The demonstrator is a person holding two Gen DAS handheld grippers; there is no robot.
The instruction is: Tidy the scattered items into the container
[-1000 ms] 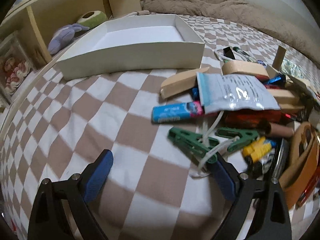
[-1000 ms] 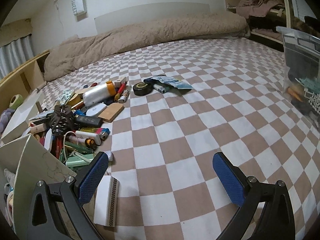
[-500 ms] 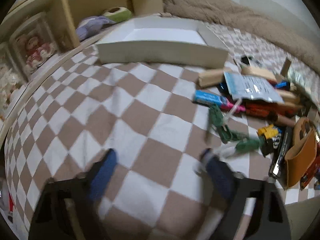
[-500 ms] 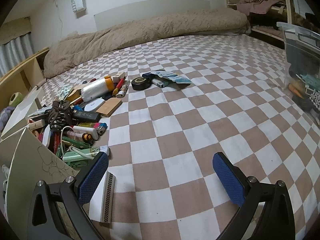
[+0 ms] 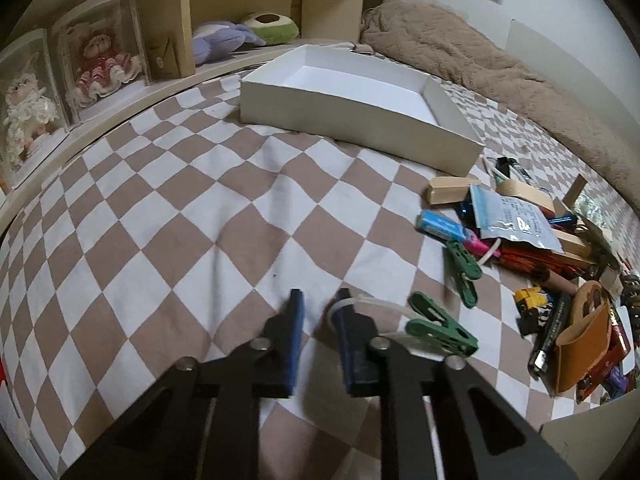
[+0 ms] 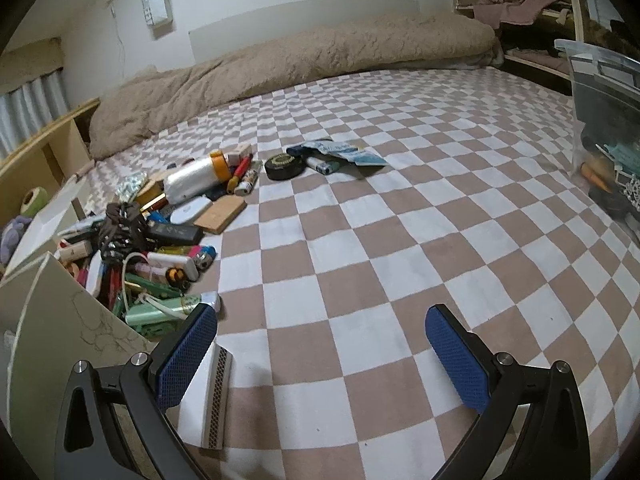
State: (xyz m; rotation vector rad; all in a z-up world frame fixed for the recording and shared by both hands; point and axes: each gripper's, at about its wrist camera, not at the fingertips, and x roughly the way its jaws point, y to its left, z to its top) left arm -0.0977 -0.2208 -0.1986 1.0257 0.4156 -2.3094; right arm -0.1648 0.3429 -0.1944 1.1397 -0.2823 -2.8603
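The white open box (image 5: pixel 352 108) lies at the back of the checkered bed, and nothing shows inside it. The pile of scattered items (image 5: pixel 532 248) spreads along the right. My left gripper (image 5: pixel 320 296) hovers low over the sheet in front, its jaws closing to a narrow gap with only sheet between the pads. A white cord (image 5: pixel 380 304) hooks over the tip of its right finger and runs to a green clip (image 5: pixel 440 332); a second green clip (image 5: pixel 462 266) lies nearer the pile. My right gripper (image 6: pixel 320 314) stands open over bare sheet, beside a white matchbox (image 6: pixel 212 396).
A wooden shelf (image 5: pixel 184 20) with plush toys and doll cases runs along the left. A beige duvet (image 6: pixel 304 60) lies across the head of the bed. A clear plastic bin (image 6: pixel 604 120) stands at the right edge. Black tape roll (image 6: pixel 284 166) lies apart from the pile.
My left gripper has swung left and rolled, its jaws have narrowed from wide to a small gap, and the cord with one green clip has been dragged out of the pile. The right gripper stays put.
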